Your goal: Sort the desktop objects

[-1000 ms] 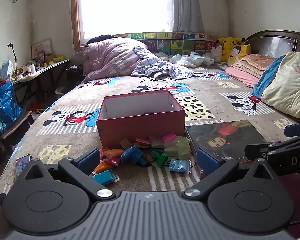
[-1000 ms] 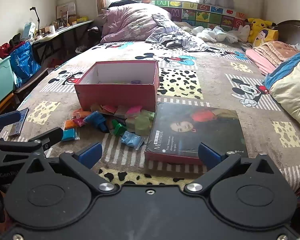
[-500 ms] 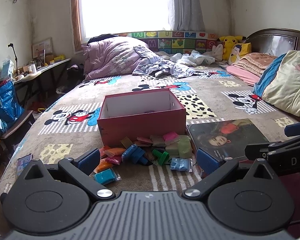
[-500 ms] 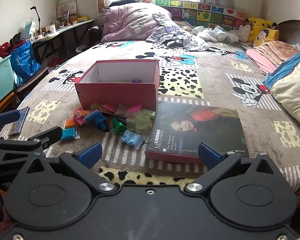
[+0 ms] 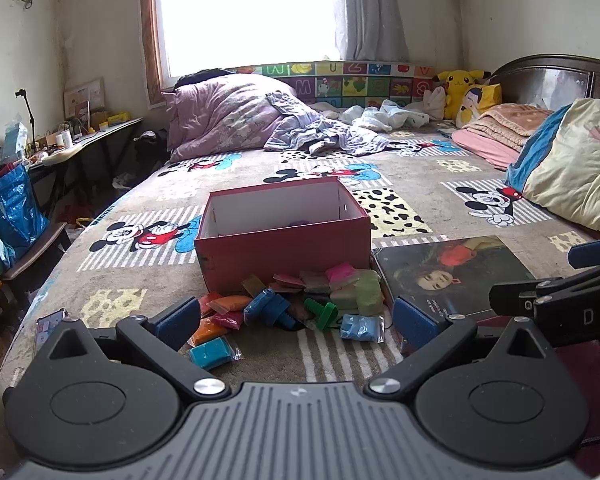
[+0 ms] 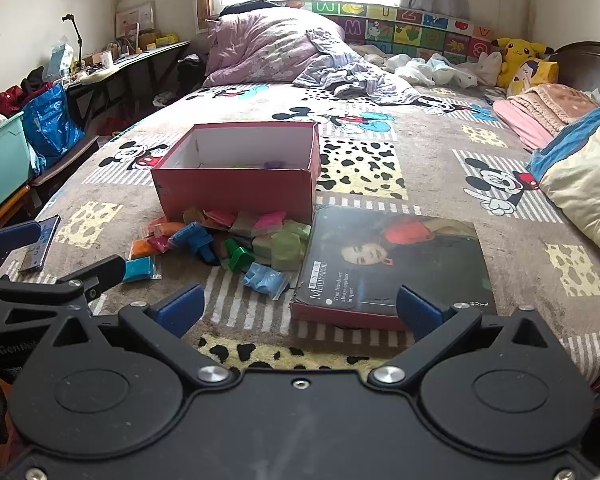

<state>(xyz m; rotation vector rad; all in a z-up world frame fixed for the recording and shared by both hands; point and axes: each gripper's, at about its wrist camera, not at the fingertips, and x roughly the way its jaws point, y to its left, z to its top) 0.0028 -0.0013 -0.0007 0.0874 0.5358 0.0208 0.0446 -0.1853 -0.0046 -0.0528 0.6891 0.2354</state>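
An open red box (image 5: 284, 236) (image 6: 240, 182) stands on the bed. In front of it lies a heap of small coloured clay packets and toy bolts (image 5: 296, 304) (image 6: 228, 244), with a green bolt (image 5: 322, 312) and a light blue packet (image 6: 266, 278). A box lid with a portrait (image 5: 448, 276) (image 6: 396, 264) lies to the right of the heap. My left gripper (image 5: 296, 320) is open and empty, just short of the heap. My right gripper (image 6: 300, 310) is open and empty, at the lid's near left corner.
A phone (image 6: 40, 244) lies near the bed's left edge. Pillows and blankets (image 5: 572, 168) are piled on the right, a purple duvet (image 5: 236, 116) at the back. A desk (image 6: 140, 60) and a blue bag (image 6: 52, 124) stand left of the bed.
Both views have drifted slightly upward and back from the heap. Both grippers stay open and nothing on the bed has moved.
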